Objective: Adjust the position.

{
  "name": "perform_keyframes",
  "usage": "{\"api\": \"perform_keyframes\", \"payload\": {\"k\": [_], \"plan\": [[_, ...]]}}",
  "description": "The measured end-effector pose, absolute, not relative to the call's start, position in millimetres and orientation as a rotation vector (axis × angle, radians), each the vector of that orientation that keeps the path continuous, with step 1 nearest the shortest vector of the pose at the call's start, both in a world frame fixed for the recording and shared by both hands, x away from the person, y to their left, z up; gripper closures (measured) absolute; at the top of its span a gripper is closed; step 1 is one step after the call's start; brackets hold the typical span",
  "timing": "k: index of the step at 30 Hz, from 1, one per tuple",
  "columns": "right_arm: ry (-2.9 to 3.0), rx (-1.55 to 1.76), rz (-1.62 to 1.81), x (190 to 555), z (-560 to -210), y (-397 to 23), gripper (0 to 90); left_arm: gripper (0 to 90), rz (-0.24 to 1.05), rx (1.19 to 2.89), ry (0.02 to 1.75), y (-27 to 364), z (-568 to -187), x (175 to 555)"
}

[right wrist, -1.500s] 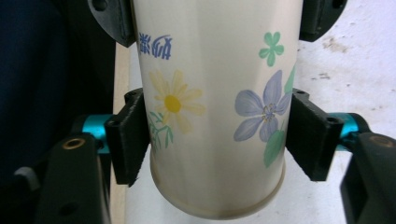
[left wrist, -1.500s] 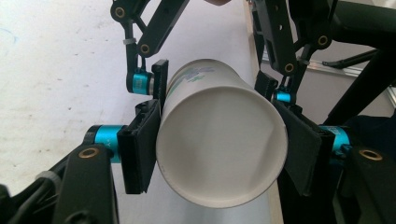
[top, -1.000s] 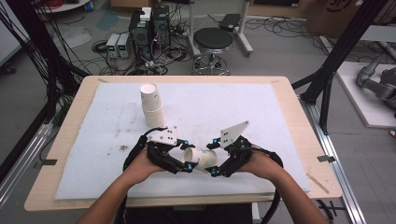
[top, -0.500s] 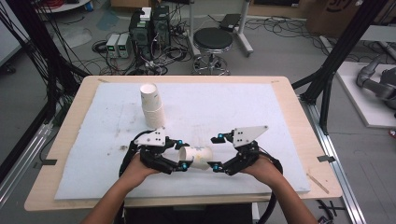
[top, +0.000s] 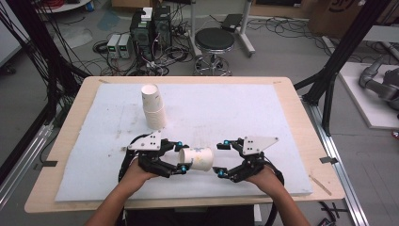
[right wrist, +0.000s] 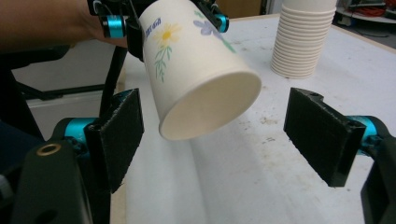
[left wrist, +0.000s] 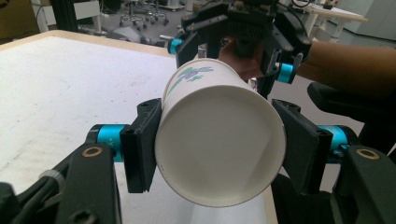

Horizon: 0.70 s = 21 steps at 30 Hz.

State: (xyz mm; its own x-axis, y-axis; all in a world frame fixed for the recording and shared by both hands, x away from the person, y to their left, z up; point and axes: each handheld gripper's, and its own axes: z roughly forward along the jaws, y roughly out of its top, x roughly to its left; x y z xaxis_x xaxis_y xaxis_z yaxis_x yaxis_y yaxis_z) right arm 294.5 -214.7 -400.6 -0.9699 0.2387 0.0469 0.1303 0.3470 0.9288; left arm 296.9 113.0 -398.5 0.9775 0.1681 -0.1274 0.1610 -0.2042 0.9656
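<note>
Step in hand: the left gripper (top: 181,159) is holding a single paper cup (top: 196,159) on its side above the desk (top: 282,84), and the right gripper (top: 221,157) is facing it from the other end with its jaws spread wide and nothing between the pads. This is reading as a hand-over, or a pull to part nested cups; which of the two cannot be told.

Left jaws: they are pressing on the cup's wall near its rim, one pad on each side, as the left gripper view (left wrist: 219,149) shows.

Right jaws: they are standing well apart, with the cup's end (right wrist: 205,79) hanging just ahead of them, touching neither pad (right wrist: 119,135).

Where the cup is: it is hovering over the near middle of the white mat (top: 235,108), between the two grippers, well apart from the cup stack (top: 153,106) standing upside down farther back.

Long axis: it is lying roughly level, running across the desk from one gripper to the other.

Pointing: the narrow base is pointing toward the right gripper; the wide mouth is facing the left gripper's camera.

Next move, as a judgement: the right jaws would need to slide over the base end, centred, then close gently, since a thin paper wall is likely to crush.
</note>
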Motion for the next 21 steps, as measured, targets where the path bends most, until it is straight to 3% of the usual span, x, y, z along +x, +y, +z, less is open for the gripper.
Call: {"api": "perform_keyframes", "payload": {"k": [21], "plan": [[2.538,0.314,1.781,295.4,-405.0,-208.7,20.5,36.7,-0.015,1.739,0.202,108.5,-395.9,293.5]]}}
